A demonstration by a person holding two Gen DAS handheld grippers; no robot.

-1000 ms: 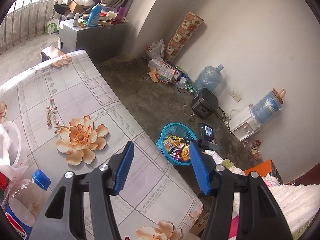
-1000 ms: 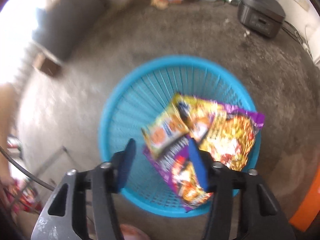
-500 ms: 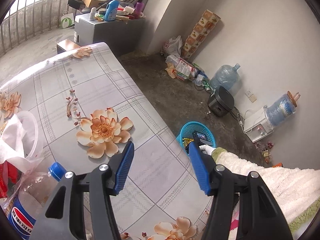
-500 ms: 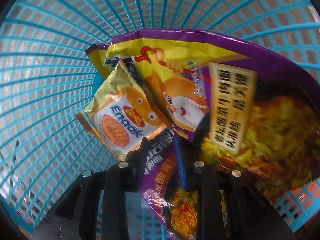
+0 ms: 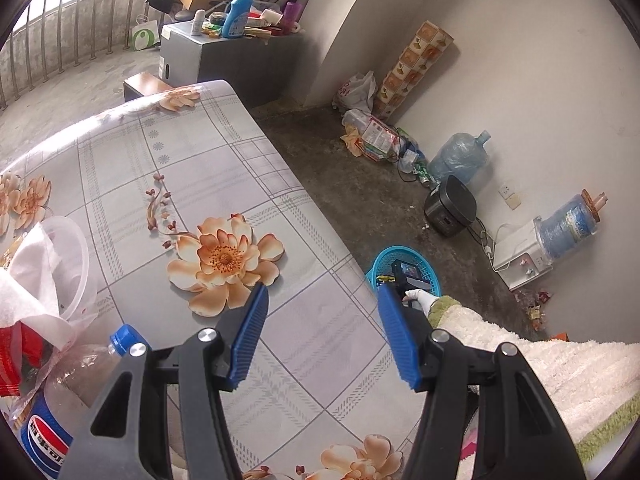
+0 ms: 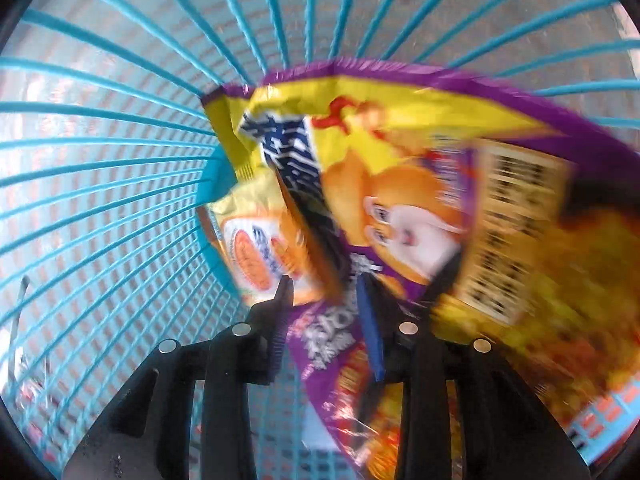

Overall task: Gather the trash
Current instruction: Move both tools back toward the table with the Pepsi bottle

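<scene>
Right gripper (image 6: 324, 312), fingers narrowed about a purple wrapper (image 6: 340, 344), is lowered into the blue basket (image 6: 100, 160) for deposit; left gripper (image 5: 320, 336) is held wide, empty, above the table (image 5: 192, 152).

A table with a flowered grey cloth (image 5: 192, 160) lies under and ahead of the tool. Far ahead stands a grey cabinet (image 5: 224, 56) with a blue detergent bottle (image 5: 237, 16) on top. To the right, along the wall, are a patterned tall box (image 5: 416, 68), an empty water jug (image 5: 460, 158), a black rice cooker (image 5: 450, 206) and a white water dispenser (image 5: 524, 256) with its blue bottle (image 5: 568, 226).
</scene>
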